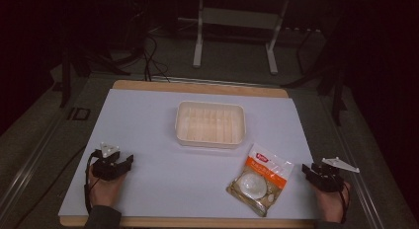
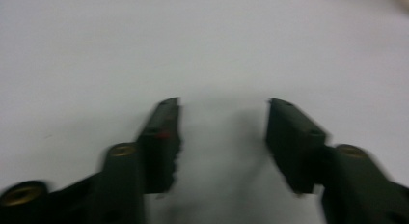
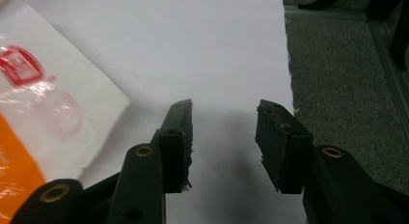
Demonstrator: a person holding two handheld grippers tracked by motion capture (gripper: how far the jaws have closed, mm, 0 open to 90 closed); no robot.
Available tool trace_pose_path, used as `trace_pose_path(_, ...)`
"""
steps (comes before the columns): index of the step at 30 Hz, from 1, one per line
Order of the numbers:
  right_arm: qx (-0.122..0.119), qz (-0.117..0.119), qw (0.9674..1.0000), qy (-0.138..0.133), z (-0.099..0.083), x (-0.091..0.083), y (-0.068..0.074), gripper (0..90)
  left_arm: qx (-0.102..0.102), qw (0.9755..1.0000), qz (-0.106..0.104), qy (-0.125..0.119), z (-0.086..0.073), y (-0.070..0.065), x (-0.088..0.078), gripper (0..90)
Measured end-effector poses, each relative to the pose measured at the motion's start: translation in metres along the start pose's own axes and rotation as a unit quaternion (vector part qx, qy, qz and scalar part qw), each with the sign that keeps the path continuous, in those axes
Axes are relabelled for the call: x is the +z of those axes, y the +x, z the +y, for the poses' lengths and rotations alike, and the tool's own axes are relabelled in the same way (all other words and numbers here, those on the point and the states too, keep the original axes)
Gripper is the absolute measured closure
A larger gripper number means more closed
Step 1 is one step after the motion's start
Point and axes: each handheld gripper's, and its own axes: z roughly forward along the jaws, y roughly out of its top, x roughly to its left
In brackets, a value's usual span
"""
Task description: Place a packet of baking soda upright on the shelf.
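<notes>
At about eight o'clock on the white table cover [image 1: 163, 174] in the high view, the left gripper [image 1: 114, 162] rests in the person's hand with its jaws standing wide and nothing between them; its own view looks along them at bare white surface. At the table's centre, slightly toward twelve o'clock, sits a cream plastic tray [image 1: 210, 138] with shallow dividers inside, which looks empty. Toward five o'clock lies the snack packet [image 1: 260, 178], flat on the cover, its white top end pointing to one o'clock and its clear, orange-banded lower part showing pale round pieces inside. At four o'clock, just beside the packet but apart from it, the right gripper [image 1: 316, 173] also stands wide with nothing held; in its own view the packet [image 3: 53, 113] lies at ten o'clock from the gripper [image 3: 223, 113]. The packet looks light, thin and crinkly, and the film is likely slippery and apt to buckle, while the contents may crack if squeezed. The safest hold is probably the flat sealed white edge nearest the right gripper, pinched clear of the round pieces.
</notes>
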Motion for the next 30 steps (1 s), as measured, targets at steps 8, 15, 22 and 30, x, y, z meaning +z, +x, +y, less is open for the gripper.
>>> trace_pose_path(8, -0.004, 0.032, 0.9994, -0.016, 0.008, -0.005, 0.008, 51.1, 0.024, 0.9995, -0.018, -0.009, 0.0, -0.002, -0.001, 61.0)
trace_pose_path(15, -0.033, 0.043, 0.9984, -0.015, 0.019, -0.003, 0.015, 50.1, 0.024, 0.9994, -0.018, -0.015, -0.001, -0.002, -0.002, 60.9)
trace_pose_path(22, -0.057, 0.072, 0.9957, -0.01, 0.034, -0.002, 0.018, 52.8, 0.027, 0.9993, -0.017, -0.017, -0.001, -0.003, -0.002, 60.7)
trace_pose_path(30, -0.088, 0.085, 0.9923, 0.014, 0.049, 0.002, 0.021, 52.0, 0.033, 0.9992, -0.015, -0.015, -0.001, -0.004, -0.002, 60.4)
